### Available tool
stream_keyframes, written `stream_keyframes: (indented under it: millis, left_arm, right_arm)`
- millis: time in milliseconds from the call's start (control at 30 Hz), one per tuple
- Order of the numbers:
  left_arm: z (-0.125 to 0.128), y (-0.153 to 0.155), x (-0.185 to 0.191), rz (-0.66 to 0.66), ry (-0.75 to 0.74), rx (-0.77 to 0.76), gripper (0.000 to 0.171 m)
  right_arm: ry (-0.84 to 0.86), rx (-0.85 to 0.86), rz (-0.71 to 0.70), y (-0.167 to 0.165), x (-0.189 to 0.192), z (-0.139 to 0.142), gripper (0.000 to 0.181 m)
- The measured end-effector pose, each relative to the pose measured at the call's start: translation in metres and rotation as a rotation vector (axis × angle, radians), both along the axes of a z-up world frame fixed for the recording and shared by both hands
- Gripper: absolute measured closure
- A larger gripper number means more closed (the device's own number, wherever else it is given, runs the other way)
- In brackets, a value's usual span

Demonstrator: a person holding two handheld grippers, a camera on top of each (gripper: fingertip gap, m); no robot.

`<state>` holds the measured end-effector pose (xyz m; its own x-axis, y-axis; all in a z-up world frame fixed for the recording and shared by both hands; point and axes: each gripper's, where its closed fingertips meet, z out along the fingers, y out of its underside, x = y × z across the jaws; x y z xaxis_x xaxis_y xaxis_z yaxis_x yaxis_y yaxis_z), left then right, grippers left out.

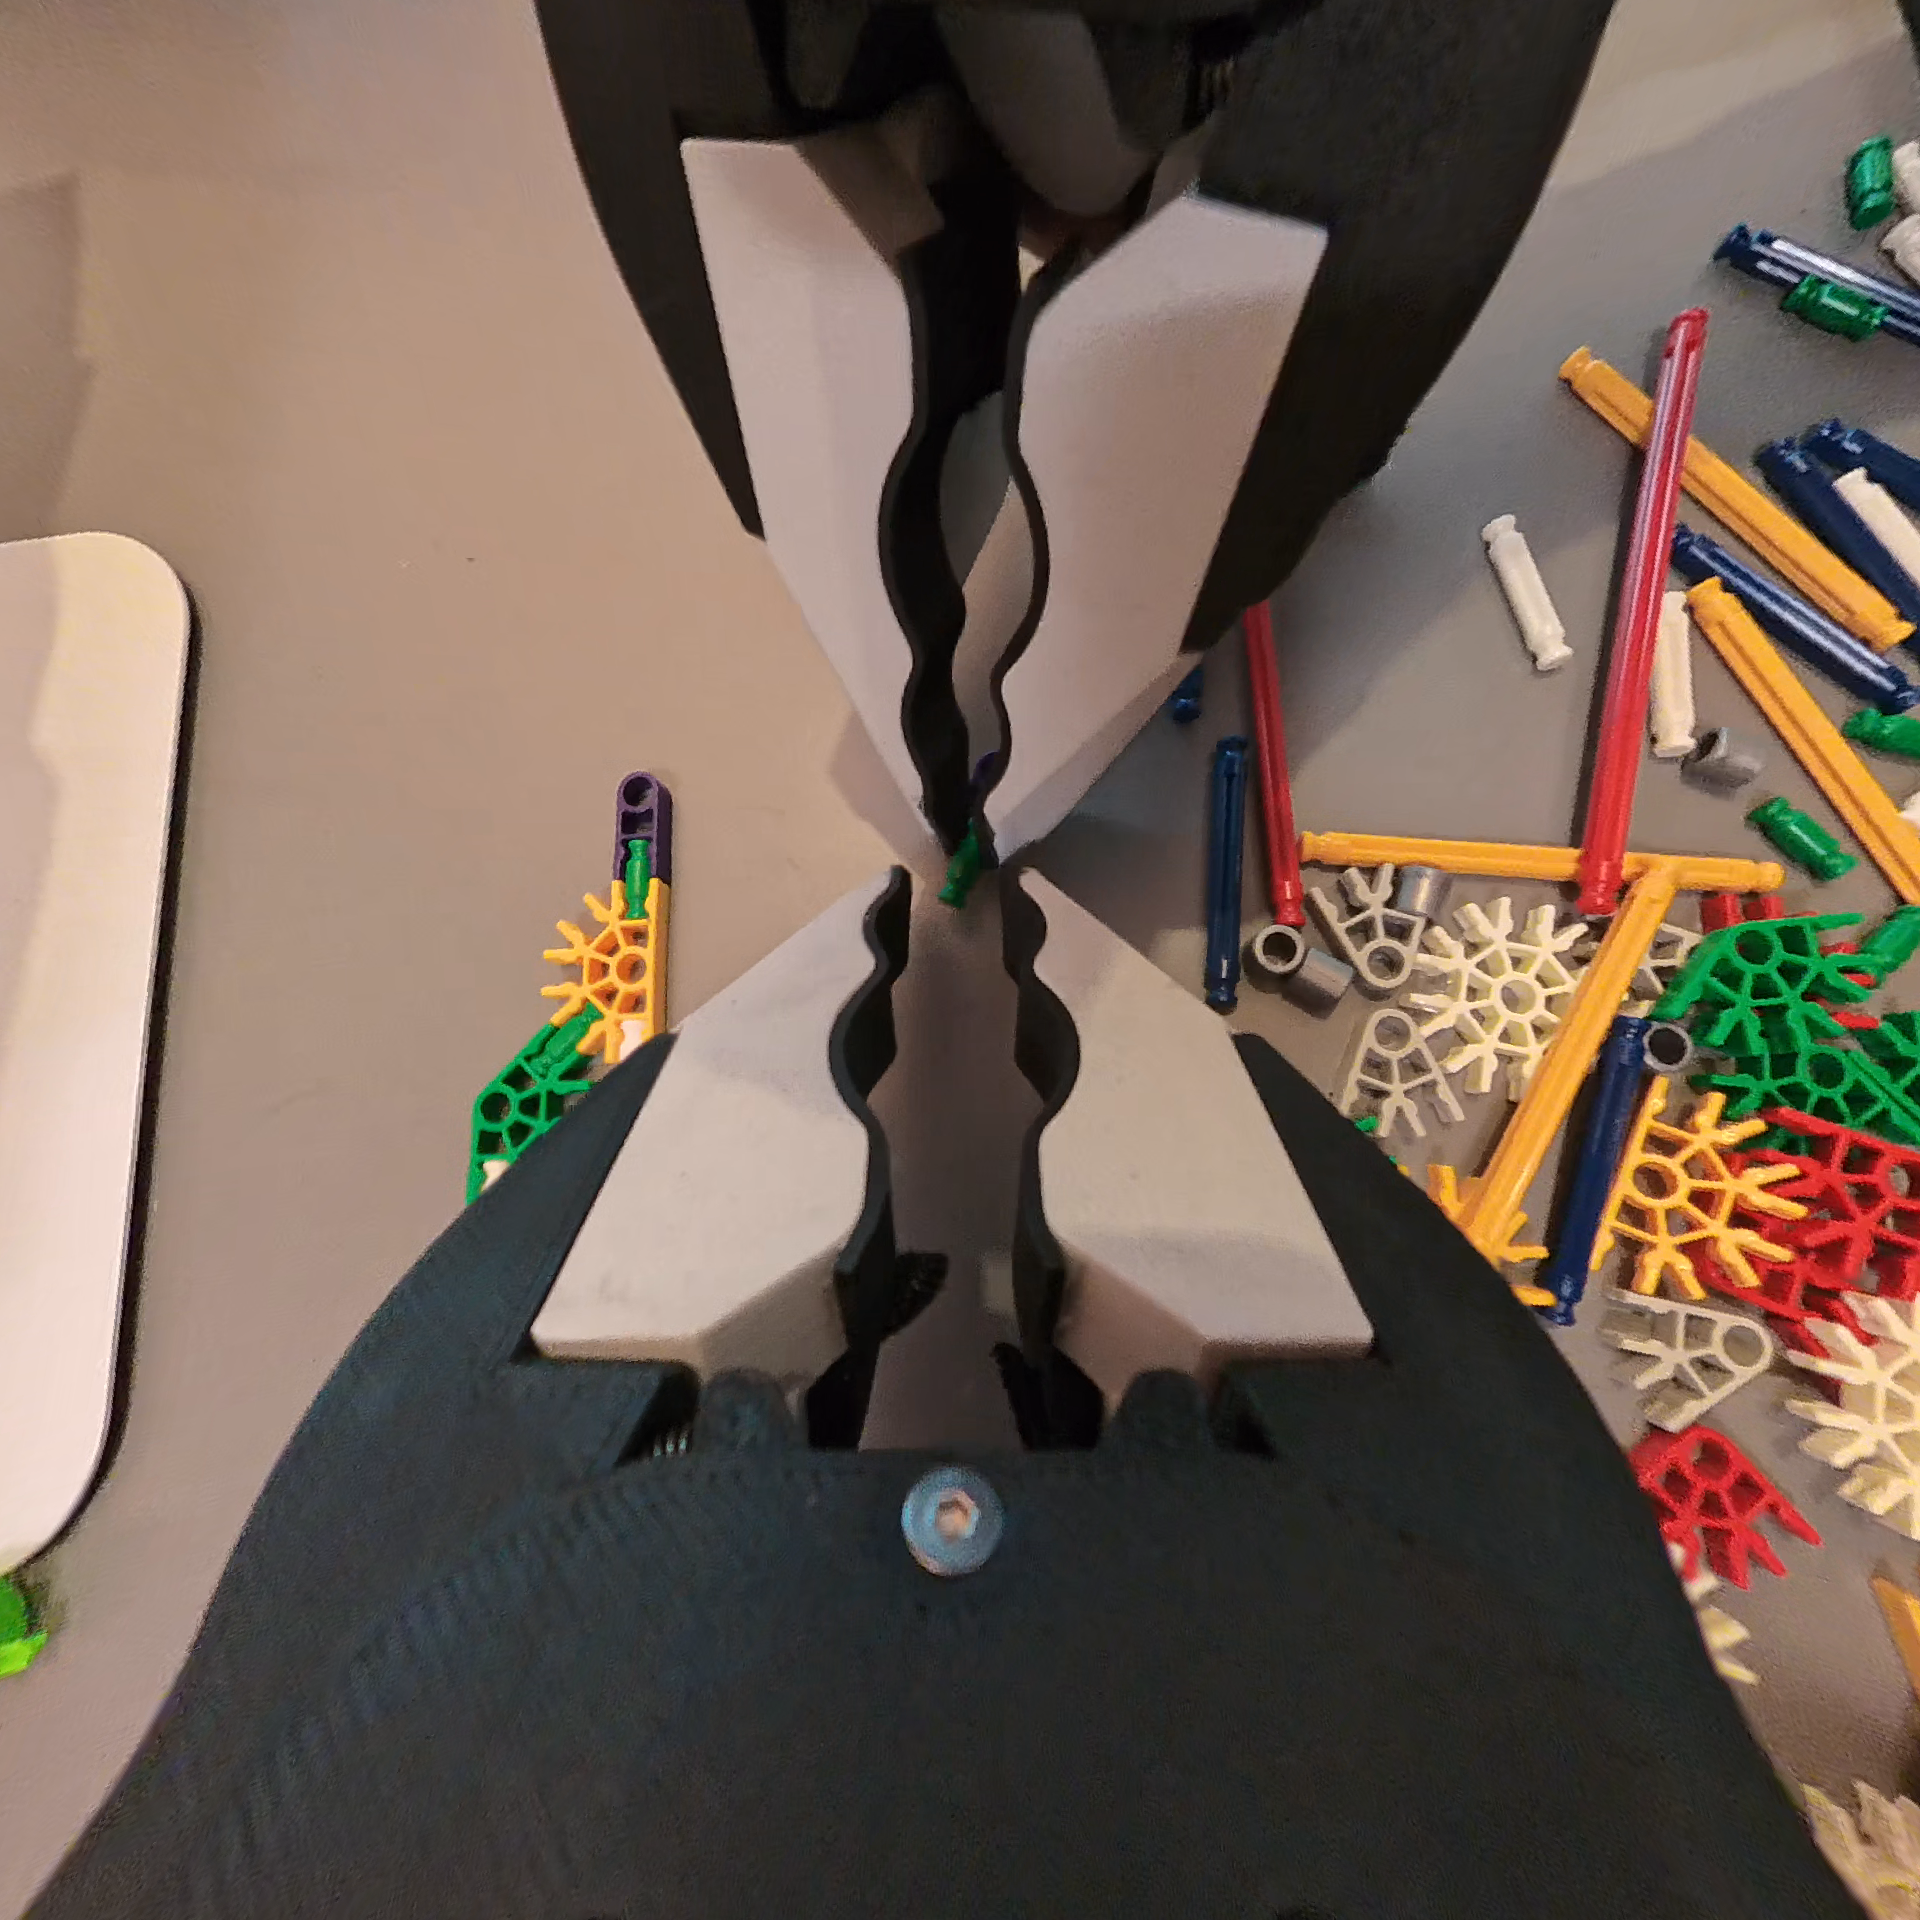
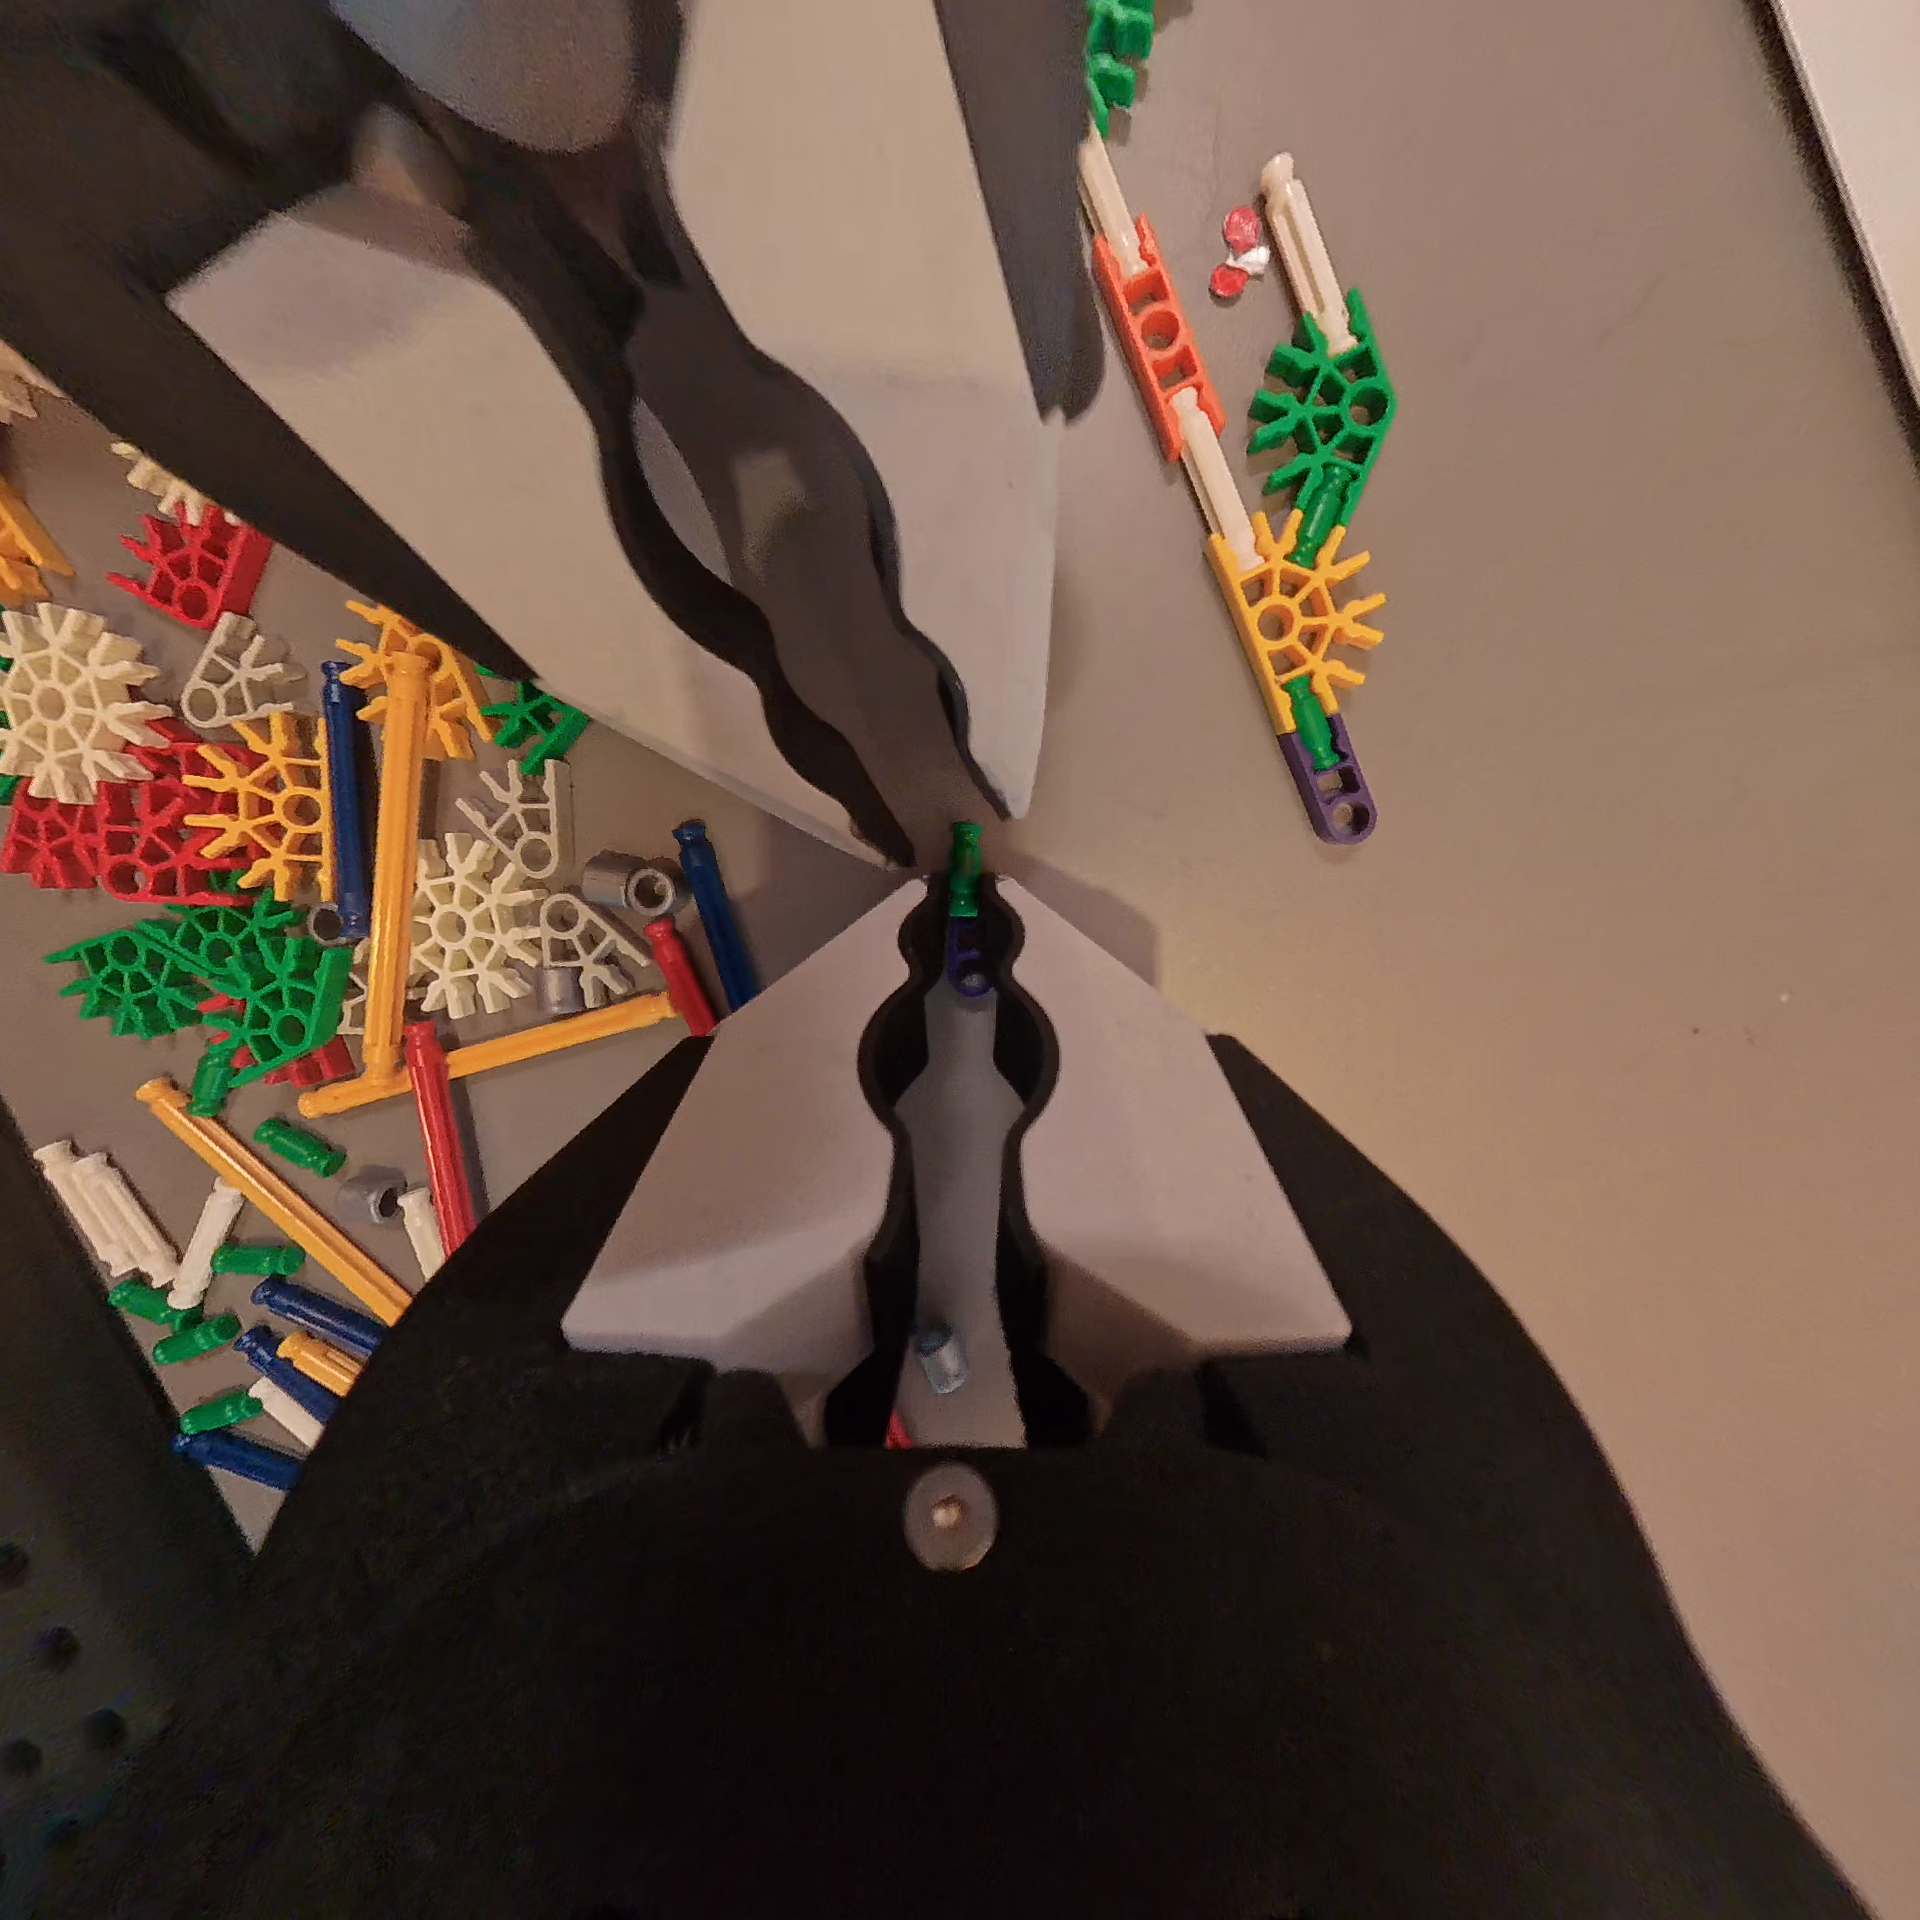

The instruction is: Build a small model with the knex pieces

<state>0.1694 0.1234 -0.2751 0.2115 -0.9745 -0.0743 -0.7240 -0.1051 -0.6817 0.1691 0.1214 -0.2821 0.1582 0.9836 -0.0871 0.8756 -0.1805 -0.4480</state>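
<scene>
1. Closest to the right wrist camera, the right gripper [image 2: 961,883] was clenched on a purple connector [image 2: 968,961] with a short green rod [image 2: 964,868] plugged into its far end, the rod poking out past the fingertips.
2. Just beyond the green rod, the left gripper [image 1: 956,883] faced it tip to tip, its jaws standing parted with the rod's end in the gap between the fingertips; whether they touched the rod I could not tell.
3. Beside the green rod, off to one side on the grey table [image 2: 1558,935], lay an assembled chain [image 2: 1294,613] of yellow, green, orange, white and purple pieces.
4. On the other side of the green rod sprawled a loose pile [image 1: 1621,1018] of rods and snowflake connectors in red, yellow, blue, white, green and grey.
5. Farther from the green rod, beyond the assembled chain, a white board [image 1: 73,987] with rounded corners rested on the table.
</scene>
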Motion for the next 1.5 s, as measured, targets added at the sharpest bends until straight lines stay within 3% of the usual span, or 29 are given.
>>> stream_keyframes:
  millis: [267, 367, 533, 667, 733, 767, 833, 1000, 1267, 1500]
  left_arm:
    - [-0.007, -0.001, 0.006, -0.061, 0.017, -0.018, 0.169]
    - [-0.009, -0.001, 0.003, -0.062, 0.03, -0.015, 0.17]
    - [-0.005, 0.0, 0.002, -0.066, 0.036, -0.009, 0.171]
    - [-0.007, 0.001, 0.002, -0.089, 0.065, -0.003, 0.171]
    - [-0.006, 0.005, -0.001, -0.041, 0.063, -0.028, 0.171]
    - [-0.005, 0.008, -0.003, -0.008, 0.063, -0.044, 0.16]
    - [-0.004, 0.013, -0.007, 0.044, 0.076, -0.045, 0.155]
    - [-0.009, 0.008, 0.0, 0.162, 0.062, -0.137, 0.145]
    - [-0.013, 0.017, 0.011, 0.271, 0.047, -0.12, 0.161]
    - [-0.014, 0.007, 0.017, 0.143, 0.059, -0.068, 0.168]
  right_arm:
    - [0.012, -0.006, 0.002, 0.0, 0.003, 0.001, 0.178]
    - [0.054, -0.023, -0.027, -0.001, 0.008, 0.01, 0.162]
    - [0.101, -0.016, -0.075, 0.0, 0.023, 0.02, 0.175]
    - [0.096, -0.001, -0.092, 0.005, 0.027, 0.017, 0.173]
    - [0.075, 0.02, -0.104, 0.009, 0.03, 0.013, 0.169]
    - [0.074, 0.023, -0.106, 0.01, 0.029, 0.012, 0.167]
    - [0.08, 0.021, -0.106, 0.007, 0.026, 0.01, 0.16]
    - [0.046, 0.055, -0.08, 0.002, 0.021, -0.006, 0.169]
    - [0.051, 0.052, -0.018, 0.004, 0.032, -0.007, 0.174]
    - [0.087, 0.034, 0.055, 0.004, 0.038, -0.006, 0.174]
